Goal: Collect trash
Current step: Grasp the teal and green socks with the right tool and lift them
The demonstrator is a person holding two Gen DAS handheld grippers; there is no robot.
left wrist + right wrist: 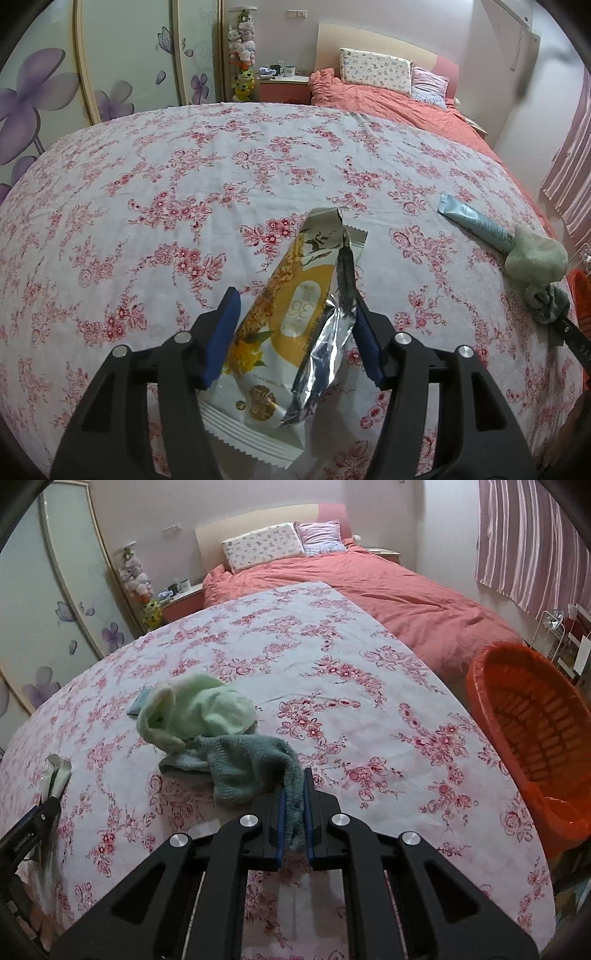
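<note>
the left gripper (295,325) grips an empty wrapper (291,332), light, crinkly and slippery so best pinched mid-body, at lower centre of its frame, while the right gripper (293,812) is clamped on a soft, limp green sock (236,760) left of the orange basket (480,679).

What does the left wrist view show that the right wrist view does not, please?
Only the left wrist view shows the full snack wrapper between the left gripper's jaws, and nearly the whole tube. Only the right wrist view shows the orange basket beside the table and the right gripper shut on the green cloth. Both show the floral tablecloth, the cloth, the bed and the wardrobe.
</note>
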